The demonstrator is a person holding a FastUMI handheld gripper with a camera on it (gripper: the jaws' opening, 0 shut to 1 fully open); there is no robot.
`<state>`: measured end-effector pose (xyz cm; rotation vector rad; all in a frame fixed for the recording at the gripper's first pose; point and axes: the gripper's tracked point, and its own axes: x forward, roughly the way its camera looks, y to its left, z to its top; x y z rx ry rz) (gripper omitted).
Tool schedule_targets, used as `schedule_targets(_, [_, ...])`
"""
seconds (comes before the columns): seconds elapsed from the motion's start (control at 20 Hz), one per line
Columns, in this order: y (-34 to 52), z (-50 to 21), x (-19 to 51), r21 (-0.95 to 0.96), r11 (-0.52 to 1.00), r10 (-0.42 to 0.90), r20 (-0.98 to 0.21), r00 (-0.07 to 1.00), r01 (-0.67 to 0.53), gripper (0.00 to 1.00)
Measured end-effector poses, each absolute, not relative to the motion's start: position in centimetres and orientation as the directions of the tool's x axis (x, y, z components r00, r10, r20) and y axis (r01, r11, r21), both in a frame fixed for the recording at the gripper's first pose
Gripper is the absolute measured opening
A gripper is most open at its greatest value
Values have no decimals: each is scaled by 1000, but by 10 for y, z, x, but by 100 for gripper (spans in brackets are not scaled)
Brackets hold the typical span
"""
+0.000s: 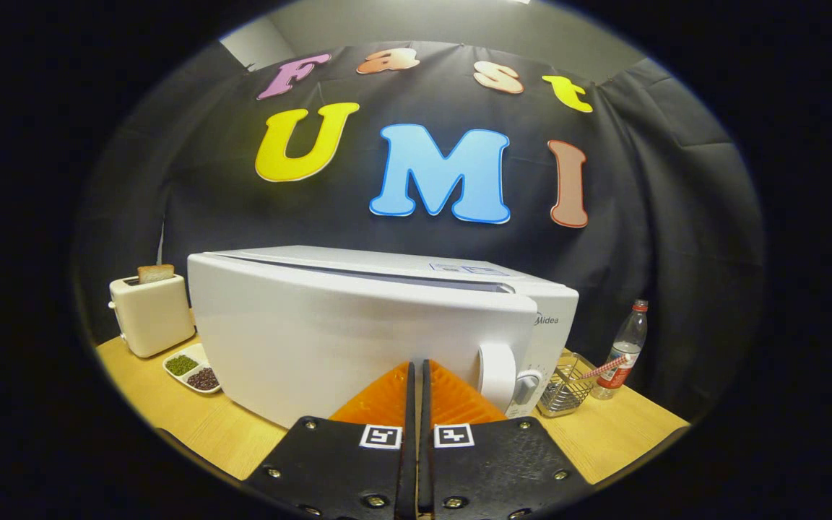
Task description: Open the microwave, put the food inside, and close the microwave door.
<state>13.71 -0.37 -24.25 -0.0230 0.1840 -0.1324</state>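
Gripper view: gripper (416,368) fingers closed together at microwave (358,332) door.

Black cloth wall (676,217) hangs behind desk, creased, with folds and seam at right side. Above cloth, plain grey wall (459,22); paler panel (253,43) at upper left. Bright light spot at very top. Desk (604,433): light wood grain top, front edge curving across near side, left and right corners rounded by lens. Cloth reaches down to desk's back edge. Light even, soft sheen on desk surface.
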Motion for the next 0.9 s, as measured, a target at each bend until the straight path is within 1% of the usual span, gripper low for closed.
schedule_targets(0.15, [-6, -245, 157, -47, 989, -144, -191, 971, 138, 2])
schedule_targets(0.3, [-4, -245, 165, -85, 985, -165, -161, 973, 153, 4])
schedule_targets(0.4, [-3, -245, 163, -69, 983, -180, -183, 967, 170, 6])
schedule_targets(0.45, [-2, -246, 161, -79, 981, -188, -187, 964, 176, 5])
schedule_targets(0.65, [-7, -246, 146, -27, 989, -151, -238, 959, 149, 5])
schedule_targets(0.75, [-5, -232, 129, 4, 992, -125, -234, 964, 129, 5])
schedule_targets(0.9, [9, -196, 97, 57, 996, -50, -202, 978, 63, 5])
